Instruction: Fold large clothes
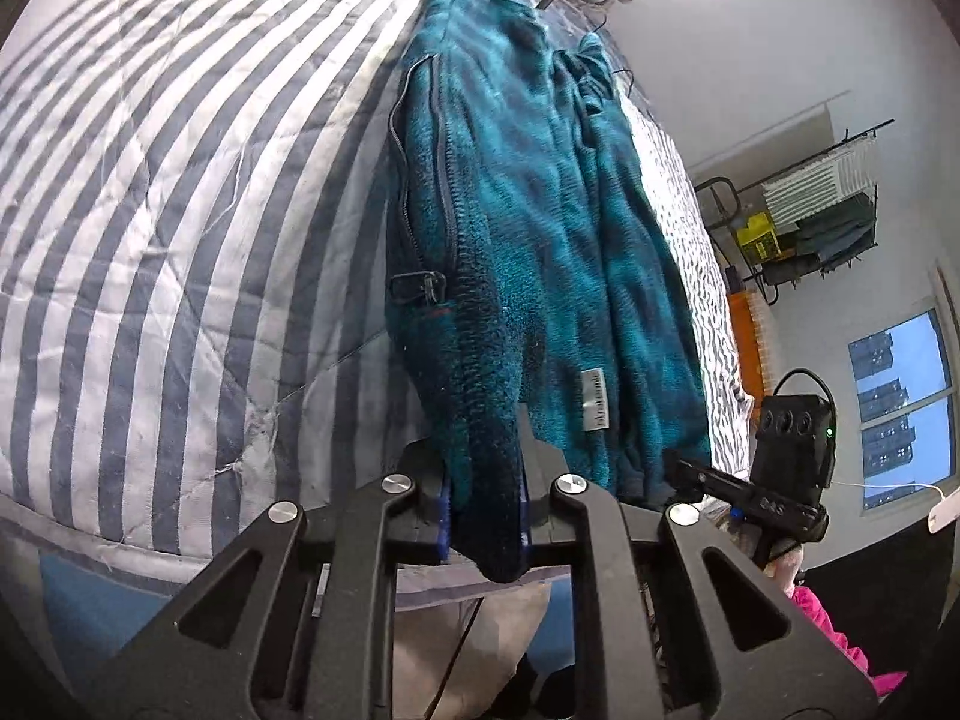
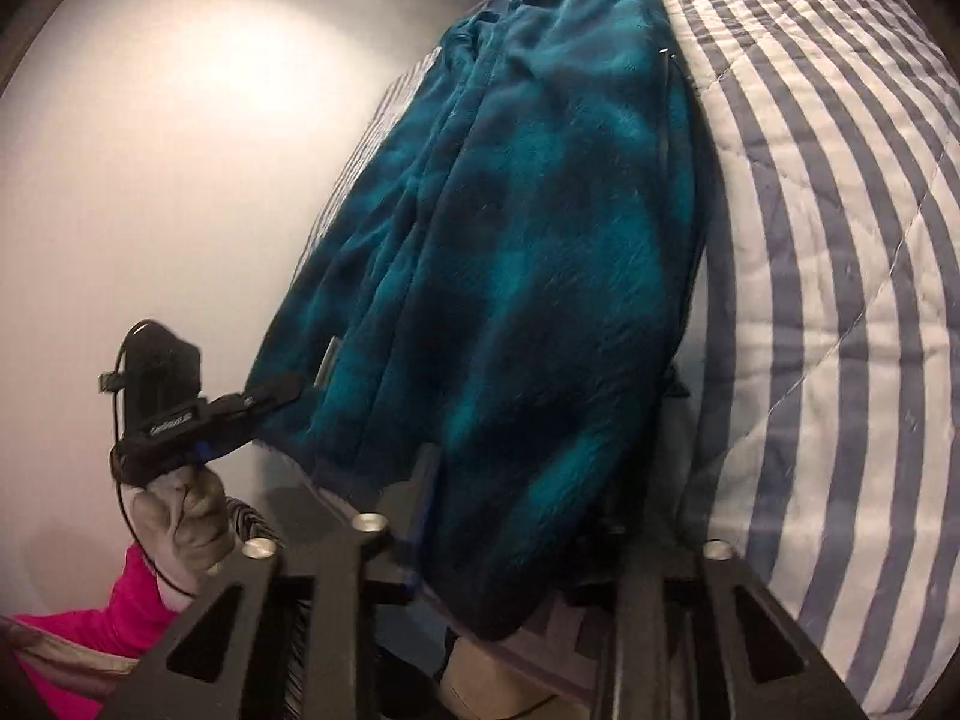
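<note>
A teal fleece jacket lies lengthwise on a blue-and-white striped quilt, zipper edge to the left in the left wrist view. My left gripper is shut on the jacket's near hem, with fleece bunched between its fingers. In the right wrist view the same jacket fills the middle, and my right gripper is shut on a thick fold of its hem; fleece hides the right finger. Each gripper also shows in the other's view: the right gripper at the hem's right corner, the left gripper at the left corner.
The striped quilt spreads wide beside the jacket. A gloved hand with a pink sleeve holds the left gripper. A window and a clothes rack stand at the right; a white wall is at the left.
</note>
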Demonstrator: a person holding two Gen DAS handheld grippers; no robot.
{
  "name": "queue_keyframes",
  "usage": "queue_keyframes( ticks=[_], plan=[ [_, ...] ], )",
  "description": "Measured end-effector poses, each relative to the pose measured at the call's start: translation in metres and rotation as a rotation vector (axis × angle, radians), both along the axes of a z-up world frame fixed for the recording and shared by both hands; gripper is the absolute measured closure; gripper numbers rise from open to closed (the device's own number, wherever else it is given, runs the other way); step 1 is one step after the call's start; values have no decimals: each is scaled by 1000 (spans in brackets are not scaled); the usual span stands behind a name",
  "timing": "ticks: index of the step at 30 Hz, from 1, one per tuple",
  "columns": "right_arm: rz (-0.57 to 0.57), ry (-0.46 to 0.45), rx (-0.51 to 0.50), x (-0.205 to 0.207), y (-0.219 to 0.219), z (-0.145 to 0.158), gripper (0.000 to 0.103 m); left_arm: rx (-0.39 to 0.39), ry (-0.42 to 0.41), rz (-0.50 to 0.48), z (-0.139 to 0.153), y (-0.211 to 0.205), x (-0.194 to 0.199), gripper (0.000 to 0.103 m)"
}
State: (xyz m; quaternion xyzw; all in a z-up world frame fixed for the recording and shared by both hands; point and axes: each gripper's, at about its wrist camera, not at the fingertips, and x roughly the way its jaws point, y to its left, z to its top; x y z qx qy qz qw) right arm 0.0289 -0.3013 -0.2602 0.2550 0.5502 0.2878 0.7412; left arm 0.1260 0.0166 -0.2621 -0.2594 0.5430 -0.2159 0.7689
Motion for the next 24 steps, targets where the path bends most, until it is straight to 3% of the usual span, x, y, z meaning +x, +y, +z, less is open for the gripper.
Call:
queue_keyframes(
  ticks=[2,5,7,8,12,14,16,20,24],
  plan=[
    [-2,-5,9,1,-2,3,89,4,-10,-3,4,-2,0,91],
    [33,-36,-16,-4,-1,14,88,19,-16,-17,5,-2,-1,91],
    [47,-47,-48,-12,-4,25,79,17,-8,-19,1,-2,1,91],
    [51,-41,-46,-17,-10,30,67,10,0,-20,-1,0,1,90],
    [6,-92,-52,-34,-39,46,57,-18,31,-6,-10,8,3,87],
    [-56,-87,-66,-29,-51,44,51,-48,46,8,-13,12,4,63],
    [-92,-53,-56,-21,-57,32,51,-86,54,32,-17,17,6,56],
    [-71,21,-23,-9,-47,-1,52,-116,101,19,-30,15,9,57],
    [-7,3,26,-6,-27,-4,54,-55,72,-35,-27,3,7,80]
  ],
)
